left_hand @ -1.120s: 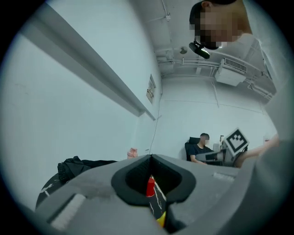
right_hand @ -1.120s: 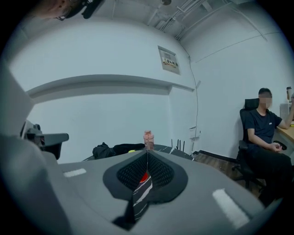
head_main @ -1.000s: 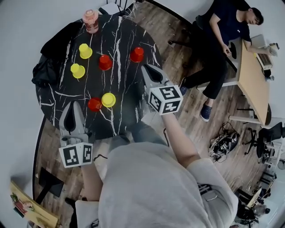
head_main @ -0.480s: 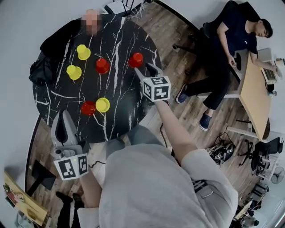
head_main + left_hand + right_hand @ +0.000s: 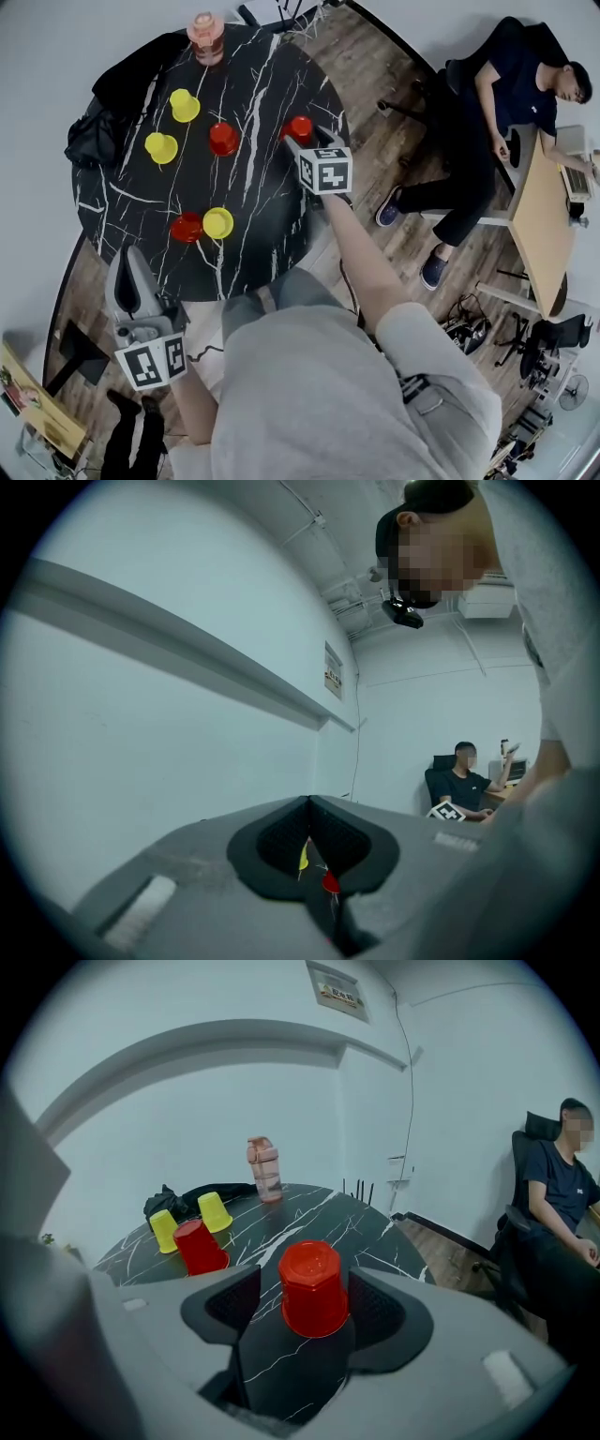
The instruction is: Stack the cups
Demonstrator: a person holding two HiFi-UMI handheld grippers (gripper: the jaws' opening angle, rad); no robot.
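Note:
Several upturned cups stand on the round black marble table (image 5: 253, 84): two yellow cups (image 5: 185, 105) (image 5: 161, 147) and a red cup (image 5: 223, 139) at the far side, and a red cup (image 5: 187, 227) touching a yellow cup (image 5: 218, 222) nearer me. At the right edge, another red cup (image 5: 300, 127) (image 5: 314, 1288) stands upright on its rim between the jaws of my right gripper (image 5: 299, 142) (image 5: 314, 1309). Those jaws are opening and their pads do not press on it. My left gripper (image 5: 125, 267) (image 5: 314, 853) is shut and empty, off the table's near left edge.
A pink bottle (image 5: 206, 34) (image 5: 264, 1168) stands at the table's far edge. A black jacket (image 5: 103, 122) hangs over the left rim. A person (image 5: 497, 103) sits at a desk on the right, over wooden floor (image 5: 375, 84).
My right gripper has reached forward to the red cup at the right edge and its jaws have spread around it. The left gripper has drifted a little lower and to the left.

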